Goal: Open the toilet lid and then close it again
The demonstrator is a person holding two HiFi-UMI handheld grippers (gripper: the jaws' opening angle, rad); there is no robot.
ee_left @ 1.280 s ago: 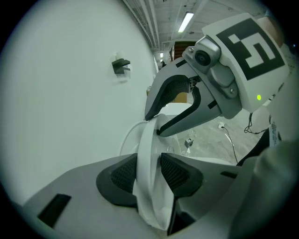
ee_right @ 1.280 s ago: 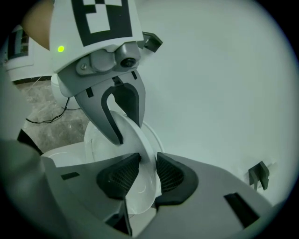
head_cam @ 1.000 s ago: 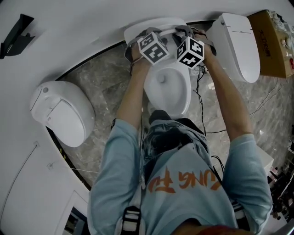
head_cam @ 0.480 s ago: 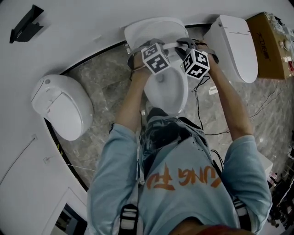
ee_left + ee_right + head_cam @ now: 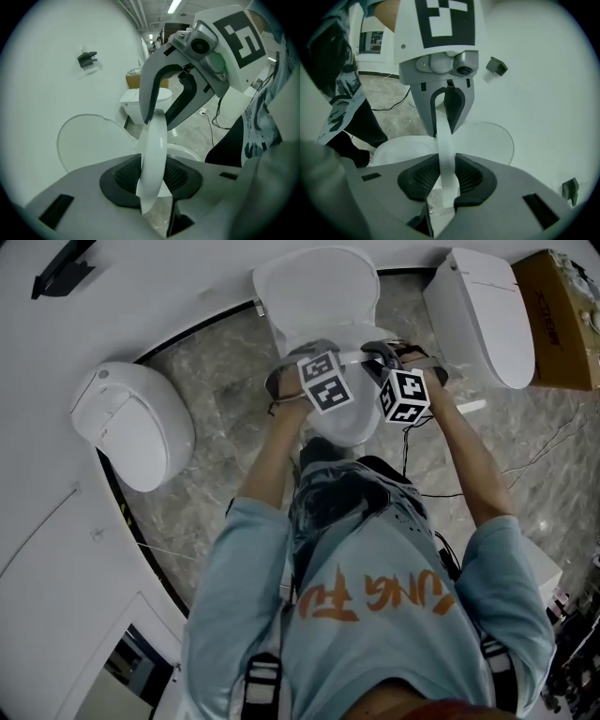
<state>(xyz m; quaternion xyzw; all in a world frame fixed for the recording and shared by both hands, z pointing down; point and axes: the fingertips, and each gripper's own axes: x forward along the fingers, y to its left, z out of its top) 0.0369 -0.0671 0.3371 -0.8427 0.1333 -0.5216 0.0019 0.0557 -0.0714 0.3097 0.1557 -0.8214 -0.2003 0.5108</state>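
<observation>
**Toilet lid raised off the bowl, clenched by its thin front rim in both claws.**

The left claw and right claw are seen at upper centre of the head view; their jaws have just been closing and are clamped on the rim. A white oval is seen against the wall behind, so a seat ring cannot be excluded as the gripped part. Only a narrow, smooth edge is held: if slip is allowed, the panel is likely to be dropped onto the bowl, or racked sideways by an uneven pull.
</observation>
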